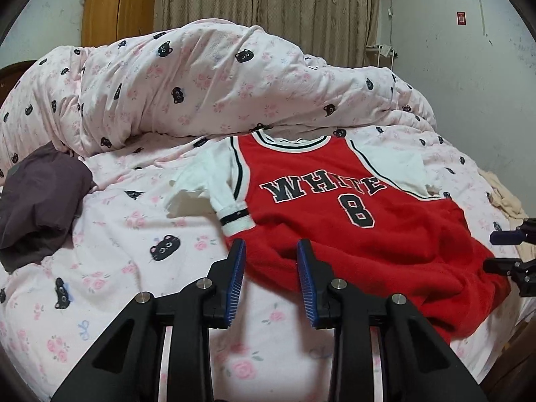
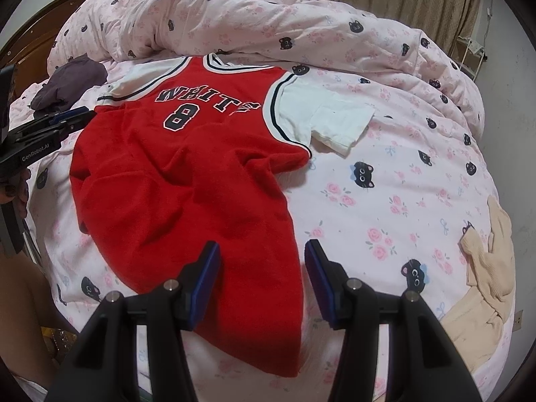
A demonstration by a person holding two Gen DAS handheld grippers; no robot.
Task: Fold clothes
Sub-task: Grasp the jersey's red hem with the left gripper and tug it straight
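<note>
A red basketball jersey (image 2: pixel 187 167) printed "WHITE 8", with white undershirt sleeves, lies face up and spread flat on a pink cat-print bedsheet (image 2: pixel 385 201), apparently laid out ready for folding. Its long axis runs from the collar, against the heaped duvet (image 1: pixel 201 77) at the far side, to the hem at the near bed edge.

The left gripper (image 1: pixel 271 278) hovers at the hem's left corner, jaws partly open around a raised fold, gripping nothing. The right gripper (image 2: pixel 263 274) straddles the hem's right edge, jaws half open, holding nothing. A dark garment (image 1: pixel 37 201) and a beige garment (image 2: pixel 485 268) lie aside.
</note>
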